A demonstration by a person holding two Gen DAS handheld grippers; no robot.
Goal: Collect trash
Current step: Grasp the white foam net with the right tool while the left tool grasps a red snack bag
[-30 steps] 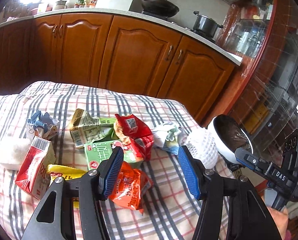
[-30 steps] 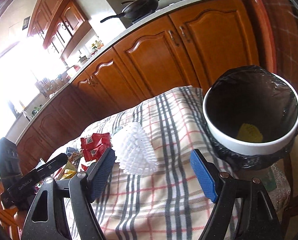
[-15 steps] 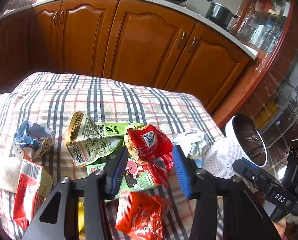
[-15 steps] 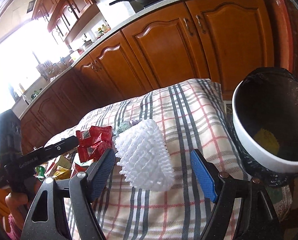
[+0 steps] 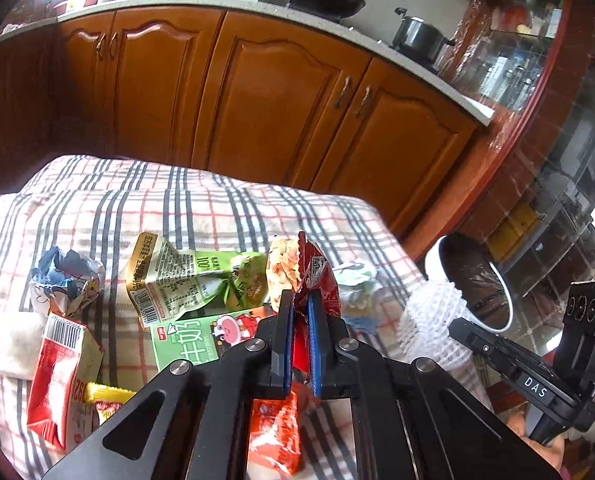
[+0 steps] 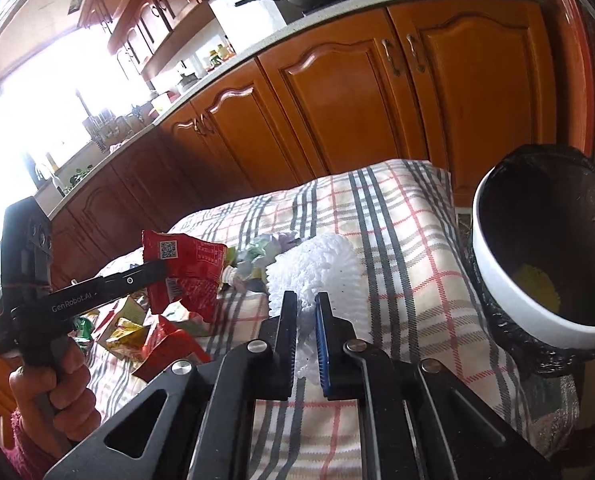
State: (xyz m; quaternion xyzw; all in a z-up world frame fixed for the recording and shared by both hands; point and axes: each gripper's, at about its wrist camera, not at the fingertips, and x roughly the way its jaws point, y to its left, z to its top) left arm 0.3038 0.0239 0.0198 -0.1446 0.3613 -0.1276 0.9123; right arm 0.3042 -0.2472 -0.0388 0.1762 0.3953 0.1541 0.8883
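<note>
The left gripper (image 5: 297, 308) is closed tight on the red snack wrapper (image 5: 317, 276), which is pinched between the blue pads near its lower edge so that the torn top stands free above the fingertips. Seen from the right wrist, the wrapper (image 6: 189, 272) appears held clear of the checked tablecloth (image 6: 397, 240), probably so that it can be carried without dragging its neighbours. Just below and to the left of this claw lie the green milk carton (image 5: 201, 336) and the green crumpled packet (image 5: 185, 276); an orange-red packet (image 5: 275, 432) lies directly beneath the claw. Farther left are a red-and-white pouch (image 5: 61, 376) and a crumpled blue-and-white wrapper (image 5: 65, 280).

The right gripper (image 6: 306, 308) is nearly shut on the white foam fruit net (image 6: 313, 268), gripped at its near end, with most of the net resting on the cloth ahead of the fingertips. It is soft and is judged likely to compress rather than slip.

To the right of this claw, beyond the table edge, stands the lined trash bin (image 6: 497, 296), mouth open and something yellow at its bottom. The cloth between net and bin is bare, so the path looks unobstructed; the bin rim and the table edge are the only things to be cleared.
</note>
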